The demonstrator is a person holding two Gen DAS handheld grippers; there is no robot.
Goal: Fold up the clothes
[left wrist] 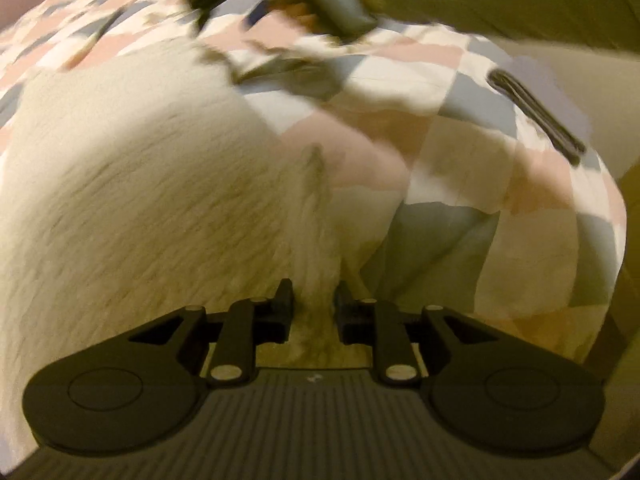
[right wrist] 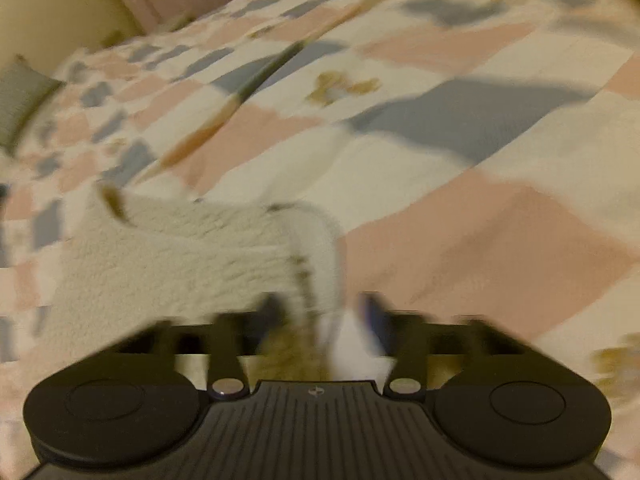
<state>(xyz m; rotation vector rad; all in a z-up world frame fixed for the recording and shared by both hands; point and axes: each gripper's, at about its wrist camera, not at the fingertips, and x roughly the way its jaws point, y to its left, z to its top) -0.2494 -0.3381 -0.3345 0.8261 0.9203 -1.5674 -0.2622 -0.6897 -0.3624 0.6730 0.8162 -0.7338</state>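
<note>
left gripper (left wrist: 314, 312) clamps fleece garment (left wrist: 140, 184) | right gripper (right wrist: 320, 320) pinches it too (blurred) | quilt (left wrist: 460, 152) beneath

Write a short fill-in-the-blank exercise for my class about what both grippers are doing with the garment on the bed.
1. The left gripper is shut on a fold of the fluffy ____ garment.
2. The garment lies on a checked quilt of pink, white and ____ squares.
3. In the right wrist view, the right gripper grips the garment's edge, and the picture is ____ by motion.

Missing words: cream; blue-grey; blurred
</note>
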